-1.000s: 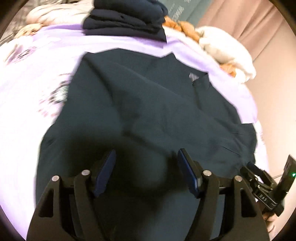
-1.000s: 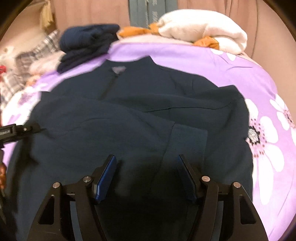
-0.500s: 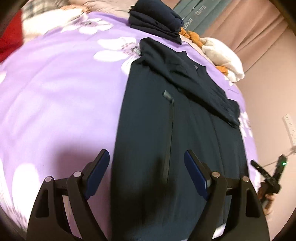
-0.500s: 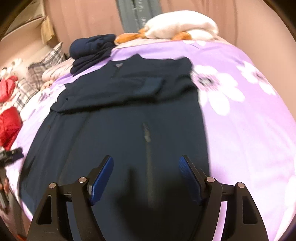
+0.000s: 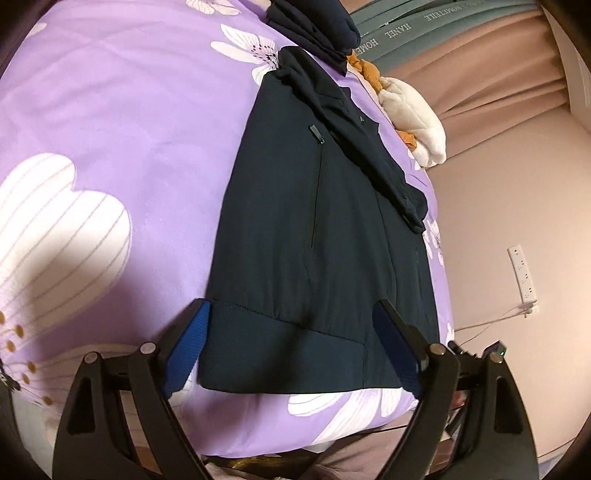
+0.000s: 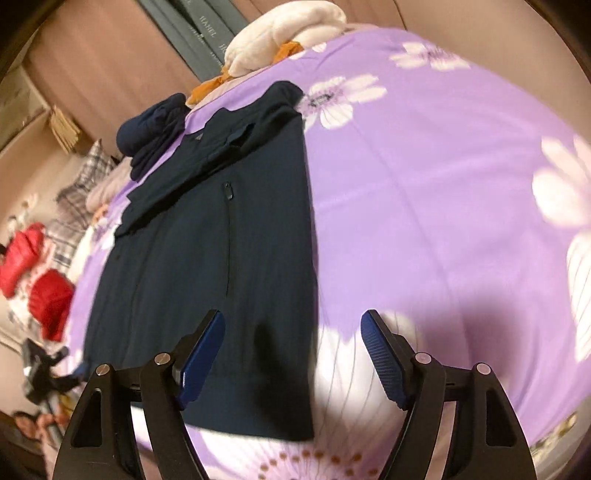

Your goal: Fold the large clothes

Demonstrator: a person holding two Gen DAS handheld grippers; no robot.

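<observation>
A dark navy zip jacket (image 5: 314, 236) lies flat on the purple flowered bedspread (image 5: 122, 122), sleeves folded across its chest at the far end. My left gripper (image 5: 291, 328) is open over the near left corner of the ribbed hem, holding nothing. In the right wrist view the jacket (image 6: 221, 251) lies left of centre. My right gripper (image 6: 293, 336) is open over the hem's near right corner, its left finger above the cloth and its right finger over the bedspread (image 6: 424, 192).
A stack of folded dark clothes (image 5: 317, 29) (image 6: 151, 133) sits beyond the collar, with a white and orange bundle (image 5: 413, 118) (image 6: 280, 37) beside it. Red items (image 6: 33, 269) lie off the bed's left. A wall socket (image 5: 522, 273) and curtains are on the right.
Both grippers have pulled back from over the jacket's middle to its near hem, the left to the left corner, the right to the right corner. Both stay open. The jacket has not moved.
</observation>
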